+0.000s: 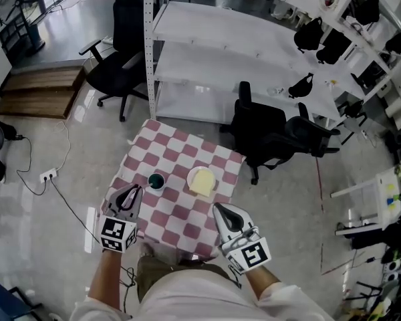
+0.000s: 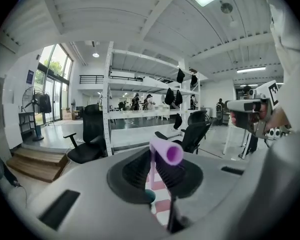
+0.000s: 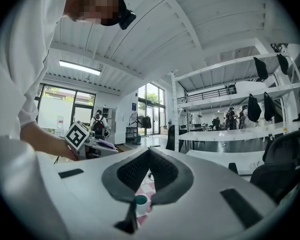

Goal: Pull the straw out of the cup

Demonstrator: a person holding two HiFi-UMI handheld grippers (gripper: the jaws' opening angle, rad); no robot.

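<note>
While left claw (image 1: 136,190) clamps 1 straw (image 2: 167,152), right claw (image 3: 149,153) (closed) overlooks 1 cup (image 3: 140,202).

Straw (image 2: 166,151): smooth matt plastic. Tablecloth (image 1: 180,152): checked cloth. Floor (image 1: 67,146): glossy. Steps (image 1: 37,89) upper left: wood. Rack (image 1: 147,52): white painted metal.

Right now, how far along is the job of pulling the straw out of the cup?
Done, it seems: in the head view the cup shows no straw standing in it. In hand: the left gripper is shut on the purple straw, above the cup. The right gripper is shut and empty. Left: probably only to put the straw down. I cannot see its lower end clearly.
</note>
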